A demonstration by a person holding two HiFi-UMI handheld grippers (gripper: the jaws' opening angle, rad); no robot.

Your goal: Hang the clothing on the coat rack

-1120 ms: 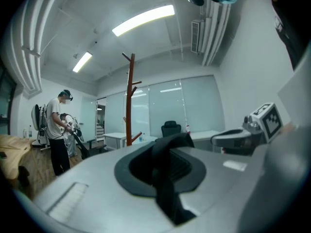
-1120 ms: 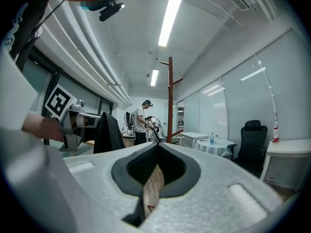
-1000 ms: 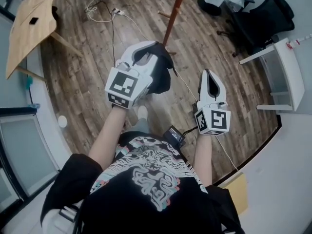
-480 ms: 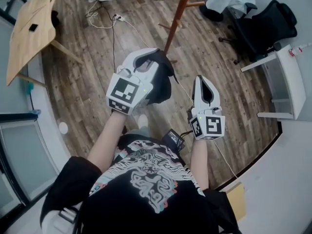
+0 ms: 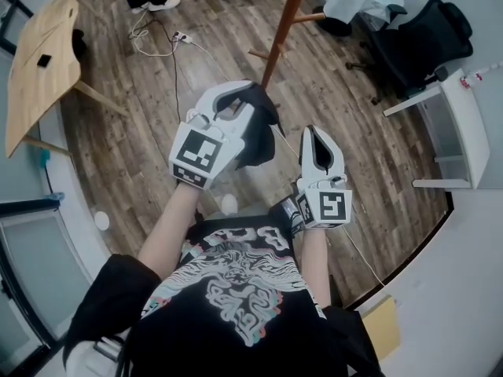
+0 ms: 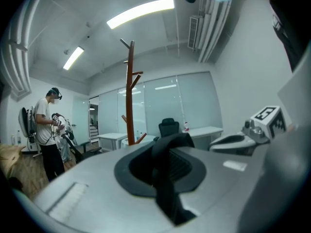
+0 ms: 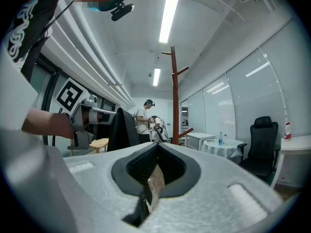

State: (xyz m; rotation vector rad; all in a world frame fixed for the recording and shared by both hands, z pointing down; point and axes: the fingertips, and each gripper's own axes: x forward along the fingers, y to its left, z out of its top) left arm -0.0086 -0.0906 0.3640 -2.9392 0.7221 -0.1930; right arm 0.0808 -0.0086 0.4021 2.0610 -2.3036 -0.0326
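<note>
Clothing [image 5: 259, 128], a dark garment, is held out front by the left gripper [image 5: 234, 104]. Its jaws are nearly closed on a black band of the fabric, which is pinched between the pads in the left gripper view. The rest is bunched beside the gripper and hangs off it. The right gripper [image 5: 317, 141] is carried just beside it, jaws fully together w/ nothing caught between them. No contact w/ the garment can be seen.

The coat rack [image 5: 277, 38], a reddish-brown wooden pole w/ angled pegs [image 6: 138, 73], is seen ahead on the wood floor [image 5: 157, 116], well apart from both grippers. The pegs that are shown look bare.

Progress, as judged: pickup is done and the garment is secured & pointed at the rack, so approx. the first half is covered. Left to do:
- The gap to the rack is to be closed.
- The garment is to be raised to a peg.
- A loop or the collar is to be hooked over the peg.
- The grip is to be let go.

Nothing is hung yet.
</note>
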